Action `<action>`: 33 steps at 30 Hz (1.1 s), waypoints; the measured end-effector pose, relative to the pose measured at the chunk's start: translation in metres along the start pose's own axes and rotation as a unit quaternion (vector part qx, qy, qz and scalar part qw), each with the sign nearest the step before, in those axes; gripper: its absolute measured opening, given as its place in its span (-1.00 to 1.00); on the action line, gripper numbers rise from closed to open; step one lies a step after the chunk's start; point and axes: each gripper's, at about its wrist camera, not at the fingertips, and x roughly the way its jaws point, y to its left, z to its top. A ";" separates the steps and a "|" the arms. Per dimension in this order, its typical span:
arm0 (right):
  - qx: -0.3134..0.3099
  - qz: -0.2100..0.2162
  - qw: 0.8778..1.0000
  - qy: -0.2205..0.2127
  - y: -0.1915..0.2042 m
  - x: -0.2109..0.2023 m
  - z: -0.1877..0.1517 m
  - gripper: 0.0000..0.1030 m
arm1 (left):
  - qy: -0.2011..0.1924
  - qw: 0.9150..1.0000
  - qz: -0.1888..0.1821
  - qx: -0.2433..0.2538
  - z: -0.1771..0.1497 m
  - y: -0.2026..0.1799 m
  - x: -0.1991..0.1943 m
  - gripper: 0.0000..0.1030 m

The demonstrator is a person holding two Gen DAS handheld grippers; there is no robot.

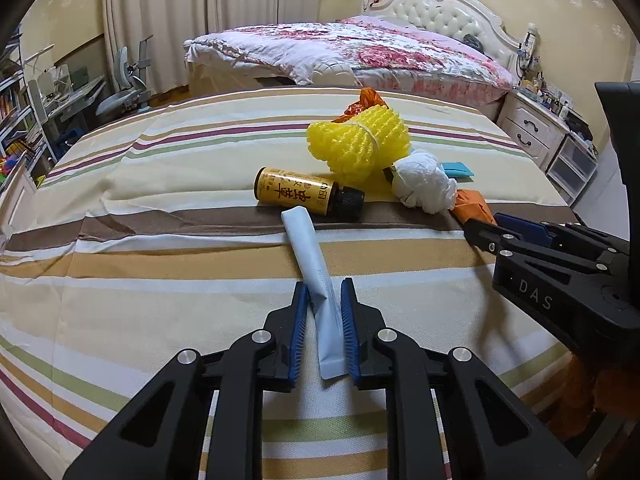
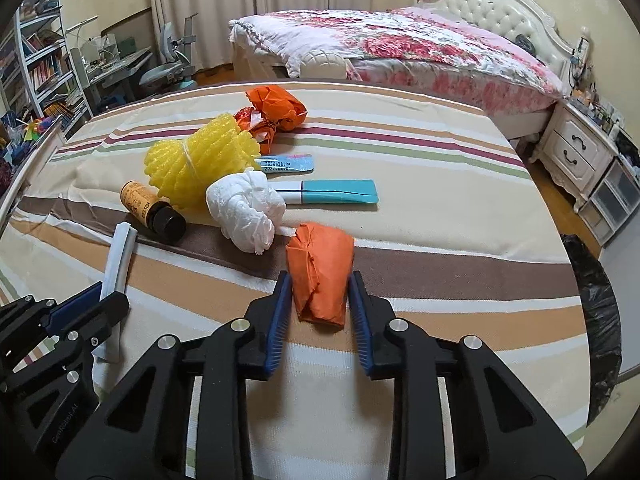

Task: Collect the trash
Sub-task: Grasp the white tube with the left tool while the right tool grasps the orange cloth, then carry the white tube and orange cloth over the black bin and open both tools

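At lower centre of the left wrist view, my left gripper (image 1: 324, 322) is clamped on a pale blue sachet (image 1: 316, 280) lying flat on the striped cloth (image 1: 160, 280); it looks light, thin and floppy, so I grip its near end. Above it lie an amber bottle (image 1: 296, 196), yellow foam netting (image 1: 358, 148) and a white tissue wad (image 1: 424, 190). At lower centre of the right wrist view, my right gripper (image 2: 320, 304) brackets a crumpled orange wrapper (image 2: 320, 276), soft and crushable; I cannot tell whether the pads press it
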 end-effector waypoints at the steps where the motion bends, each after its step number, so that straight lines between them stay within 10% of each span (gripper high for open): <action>1: 0.001 -0.001 1.000 -0.001 -0.001 -0.001 -0.001 -0.44 | -0.001 1.000 0.000 0.001 -0.001 0.000 -0.001 -0.66; 18: 0.038 -0.028 0.999 -0.018 -0.045 -0.035 -0.029 -0.45 | -0.023 0.999 -0.031 0.011 -0.002 -0.017 -0.021 -0.74; 33: 0.115 -0.093 0.988 -0.038 -0.133 -0.071 -0.055 -0.45 | -0.048 0.990 -0.098 0.094 0.011 -0.115 -0.028 -0.74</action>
